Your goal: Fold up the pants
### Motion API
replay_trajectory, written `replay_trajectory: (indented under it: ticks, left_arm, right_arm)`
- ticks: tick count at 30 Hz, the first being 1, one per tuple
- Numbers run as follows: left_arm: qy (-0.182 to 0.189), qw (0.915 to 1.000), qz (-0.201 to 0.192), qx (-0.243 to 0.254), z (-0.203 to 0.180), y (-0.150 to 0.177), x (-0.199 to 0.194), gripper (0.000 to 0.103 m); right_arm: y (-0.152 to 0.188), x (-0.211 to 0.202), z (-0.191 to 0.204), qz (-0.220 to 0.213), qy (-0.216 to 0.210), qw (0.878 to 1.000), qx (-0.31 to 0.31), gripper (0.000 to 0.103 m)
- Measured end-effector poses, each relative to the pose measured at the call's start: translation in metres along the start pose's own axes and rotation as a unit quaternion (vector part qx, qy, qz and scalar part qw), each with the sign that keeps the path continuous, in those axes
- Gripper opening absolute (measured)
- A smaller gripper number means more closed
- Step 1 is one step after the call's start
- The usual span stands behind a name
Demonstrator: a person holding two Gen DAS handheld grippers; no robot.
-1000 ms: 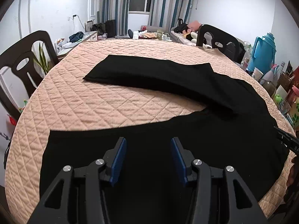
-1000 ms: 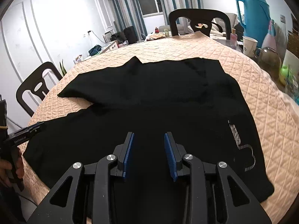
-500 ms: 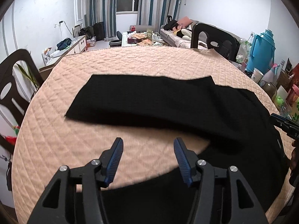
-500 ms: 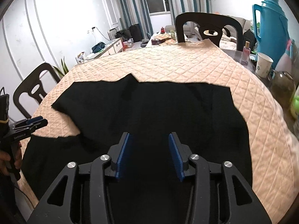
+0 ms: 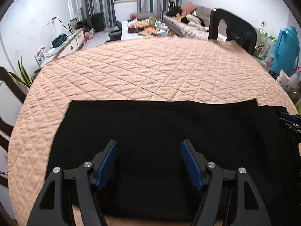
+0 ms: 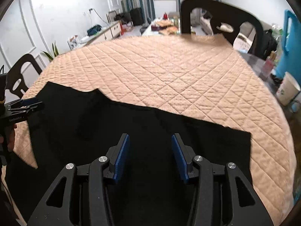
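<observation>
My left gripper (image 5: 149, 162) hangs over the black pants (image 5: 169, 131) with its 2 blue pads spread wide and nothing between them, and my right gripper (image 6: 150, 158) is likewise released, parted above the same dark cloth. The pants lie flat along the near edge of the tabletop, on the peach quilted cover (image 5: 150, 71); from the left wrist view their far edge runs nearly straight across, with a square corner toward the left edge and a small step near the right. From the right wrist view the far edge is more ragged, rising to a small peak on the left and ending in a squared corner on the right. Beyond that edge the quilted cover stretches bare to the far edge of the tabletop, so the open room is all ahead of me. At the left edge a strip of cover shows between the cloth and the rim. A dark chair (image 6: 222, 17) stands at the far edge, another chair (image 6: 20, 75) at the left edge. Along the right edge stand a white cup (image 6: 287, 88) and a blue thermos jug (image 5: 287, 50). Behind are striped curtains (image 5: 105, 3), a window, a cluttered low table and a sofa.
</observation>
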State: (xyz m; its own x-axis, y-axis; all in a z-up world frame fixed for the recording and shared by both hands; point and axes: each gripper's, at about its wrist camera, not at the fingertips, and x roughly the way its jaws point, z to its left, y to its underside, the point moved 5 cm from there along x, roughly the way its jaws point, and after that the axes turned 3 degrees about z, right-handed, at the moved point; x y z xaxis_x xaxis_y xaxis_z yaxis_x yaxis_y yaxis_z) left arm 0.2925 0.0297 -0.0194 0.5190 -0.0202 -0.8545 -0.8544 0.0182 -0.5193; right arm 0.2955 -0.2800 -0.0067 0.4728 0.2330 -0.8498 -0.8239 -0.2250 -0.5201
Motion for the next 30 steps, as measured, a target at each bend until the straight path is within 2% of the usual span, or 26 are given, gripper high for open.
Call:
replay_trajectory:
  ticks: [3,7,9,10,11,12,13,14,15,16,19,22,27,30]
  left_arm:
    - [-0.005,0.9999,0.011,0.012,-0.006,-0.008,0.019,0.074]
    - [-0.010,0.9997,-0.001,0.022,-0.011,-0.016,0.025,0.080]
    - [-0.020,0.9992,-0.006,0.033,-0.016,-0.016,0.025,0.078]
    - [-0.019,0.9990,-0.009,0.039,-0.019,-0.016,0.024,0.067]
    - [-0.010,0.9989,-0.010,0.045,-0.022,-0.016,0.022,0.060]
    - [-0.001,0.9986,-0.010,0.052,-0.027,-0.015,0.021,0.046]
    - [0.003,0.9980,-0.011,0.062,-0.031,-0.014,0.019,0.033]
    - [0.004,0.9970,-0.015,0.076,-0.038,-0.013,0.017,0.026]
    - [0.006,0.9961,-0.018,0.087,-0.044,-0.012,0.016,0.012]
    - [0.002,0.9954,-0.020,0.094,-0.048,-0.011,0.016,0.005]
    - [-0.014,0.9948,-0.022,0.099,-0.051,-0.007,0.013,0.004]
    - [0.004,0.9965,-0.030,0.078,-0.043,-0.003,-0.004,0.004]
    - [0.026,0.9948,-0.076,0.063,-0.034,0.019,-0.062,0.003]
    - [0.041,0.9918,-0.106,0.059,-0.031,0.039,-0.100,0.003]
  right_arm:
    - [-0.009,0.018,-0.002,0.014,0.002,1.000,-0.001,0.048]
    - [-0.020,0.032,-0.005,0.016,0.011,1.000,-0.005,0.048]
    - [-0.021,0.034,-0.003,0.022,0.022,0.999,-0.010,0.048]
    - [-0.021,0.035,0.000,0.025,0.034,0.999,-0.018,0.048]
    - [-0.020,0.035,0.004,0.026,0.045,0.998,-0.030,0.040]
    - [-0.021,0.035,0.007,0.025,0.043,0.998,-0.035,0.035]
    - [-0.022,0.034,0.010,0.027,0.035,0.998,-0.033,0.020]
    - [-0.023,0.035,0.009,0.029,0.033,0.999,-0.028,0.017]
    - [-0.024,0.036,0.010,0.028,0.039,0.998,-0.028,0.016]
    - [-0.024,0.036,0.012,0.026,0.043,0.998,-0.033,0.014]
    - [-0.023,0.033,0.012,0.022,0.037,0.999,-0.023,0.009]
    - [-0.022,0.012,0.016,0.001,0.025,1.000,-0.018,0.007]
    - [-0.007,-0.051,0.025,-0.062,0.005,0.998,-0.013,0.007]
    - [0.019,-0.088,0.033,-0.093,-0.010,0.996,-0.009,0.007]
